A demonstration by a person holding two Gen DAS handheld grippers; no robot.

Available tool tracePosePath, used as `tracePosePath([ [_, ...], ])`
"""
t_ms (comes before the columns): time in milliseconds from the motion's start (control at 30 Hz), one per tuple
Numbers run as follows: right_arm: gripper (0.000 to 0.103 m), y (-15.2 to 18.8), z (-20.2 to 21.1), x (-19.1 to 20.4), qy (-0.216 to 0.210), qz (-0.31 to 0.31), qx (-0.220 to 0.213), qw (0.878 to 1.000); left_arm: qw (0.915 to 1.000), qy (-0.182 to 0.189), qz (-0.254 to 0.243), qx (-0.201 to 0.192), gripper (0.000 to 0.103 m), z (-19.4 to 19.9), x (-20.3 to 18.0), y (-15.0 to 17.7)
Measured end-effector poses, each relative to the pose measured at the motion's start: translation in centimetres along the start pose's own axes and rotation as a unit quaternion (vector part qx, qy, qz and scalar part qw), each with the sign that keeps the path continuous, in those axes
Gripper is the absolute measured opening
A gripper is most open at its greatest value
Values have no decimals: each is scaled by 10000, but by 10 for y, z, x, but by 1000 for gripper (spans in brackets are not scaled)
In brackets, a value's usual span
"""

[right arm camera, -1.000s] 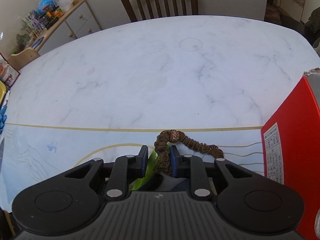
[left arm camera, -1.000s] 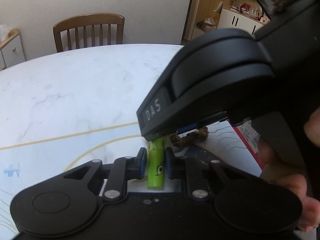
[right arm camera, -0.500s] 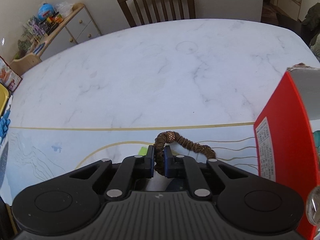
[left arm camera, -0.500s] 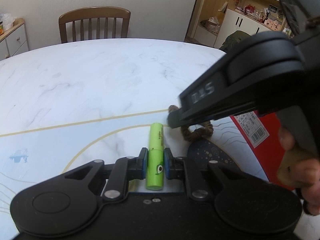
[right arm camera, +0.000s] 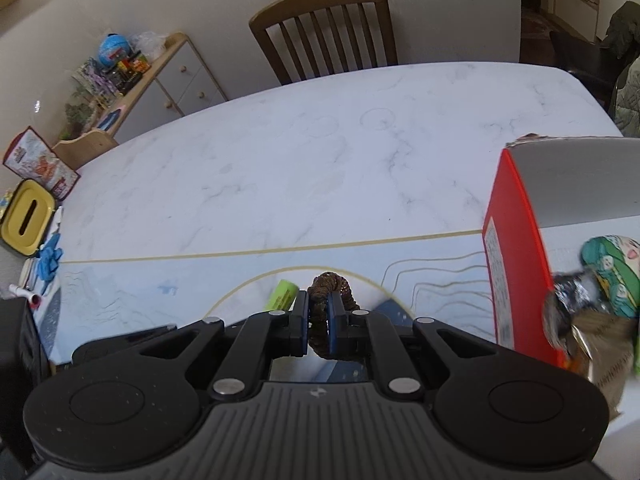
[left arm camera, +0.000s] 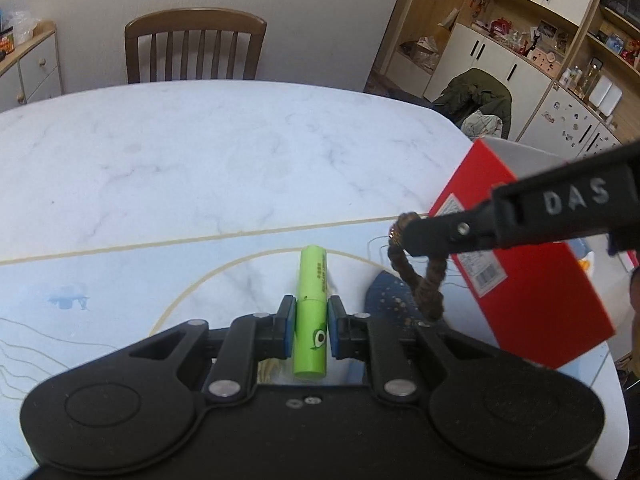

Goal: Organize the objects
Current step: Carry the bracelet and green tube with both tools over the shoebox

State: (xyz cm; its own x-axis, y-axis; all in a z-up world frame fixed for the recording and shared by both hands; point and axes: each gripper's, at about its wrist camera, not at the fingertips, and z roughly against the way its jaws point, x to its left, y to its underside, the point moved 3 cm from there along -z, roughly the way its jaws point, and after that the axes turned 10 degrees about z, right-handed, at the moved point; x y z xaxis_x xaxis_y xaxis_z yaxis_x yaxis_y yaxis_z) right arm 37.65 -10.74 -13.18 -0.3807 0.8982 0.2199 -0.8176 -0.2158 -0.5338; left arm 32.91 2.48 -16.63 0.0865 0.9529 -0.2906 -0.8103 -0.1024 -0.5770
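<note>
Left wrist view showed the left gripper clamped on a green tube, which pointed forward between its pads above the marble table. To its right, the right gripper pinched a brown hair tie hanging beside the red box.

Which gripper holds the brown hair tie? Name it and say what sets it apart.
The right gripper: it is shut on the brown hair tie, lifted beside the red box. The left gripper clamps the green tube.
</note>
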Motion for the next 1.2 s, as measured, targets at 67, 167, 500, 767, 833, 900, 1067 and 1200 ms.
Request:
tracePosePath([
  [67,9,3,12,3,-14,52,-29,10000,10000,12,-36,-9,14,7,-6,-3],
  [167,9,7,31,5,25,175,-52,9998,9999,47,-146,-38,14,19,-16,-4],
  [500,9,18,100,-7,118,316,-414,9986,9981,173,-542,-253,14,66,-55,-12],
  [767,9,26,145,-45,255,183,-744,9967,9965,216,-761,-258,14,83,-90,-19],
  [833,9,29,152,-57,341,163,-779,9962,9963,246,-790,-225,14,83,-100,-20],
  [900,9,32,158,-71,427,133,-788,9959,9959,273,-839,-211,14,82,-112,-19],
  [1067,9,39,168,-106,614,-3,-789,9950,9944,319,-997,-157,14,77,-141,-19],
  [1200,9,43,171,-133,781,-94,-780,9938,9935,317,-1090,-78,14,65,-165,-18],
])
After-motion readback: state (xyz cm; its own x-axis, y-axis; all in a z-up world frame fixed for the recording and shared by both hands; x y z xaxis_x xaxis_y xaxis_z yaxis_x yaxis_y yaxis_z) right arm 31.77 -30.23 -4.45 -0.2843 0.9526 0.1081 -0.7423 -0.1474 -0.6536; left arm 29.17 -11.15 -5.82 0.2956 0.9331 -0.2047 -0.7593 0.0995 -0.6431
